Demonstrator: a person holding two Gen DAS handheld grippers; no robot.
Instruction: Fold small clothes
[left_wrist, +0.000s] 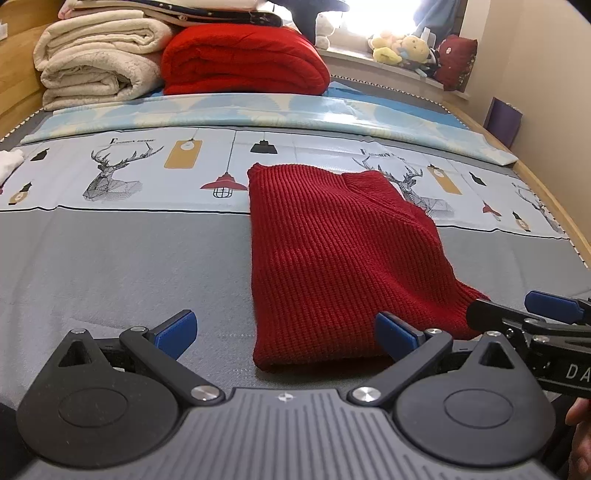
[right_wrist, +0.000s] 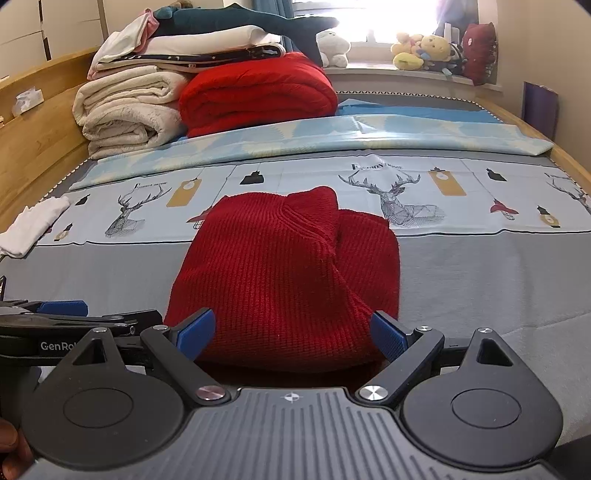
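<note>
Where the lower edge of each frame is filled by a grey ribbed housing, both pairs of tongs are seen spread apart and holding nothing. The left tongs (left_wrist: 284, 334) are set at the bottom of the left wrist view, one blue pad over bare grey cover and the other pad in front of the near hem of the red knitted sweater (left_wrist: 332, 258). The right tongs (right_wrist: 291, 334) are placed at the bottom centre of the right wrist view, and the near edge of the sweater (right_wrist: 284, 280) is framed between their blue pads; whether the pads touch the knit cannot be told. Each tool is also caught at the side of the other's view, low right in the left view and low left in the right.

The sweater is laid folded on the bed (left_wrist: 110, 266), across the grey band and onto the pale strip printed with deer and lamps. A small white garment (right_wrist: 33, 225) is seen at the left edge of the right view. Farther back, a light blue sheet (left_wrist: 258, 110) is spread across the bed. Behind it, in the upper left, cream blankets (left_wrist: 92, 62) and a red blanket (left_wrist: 240, 62) are stacked. Plush toys (right_wrist: 424, 50) are lined along the windowsill at the upper right.
</note>
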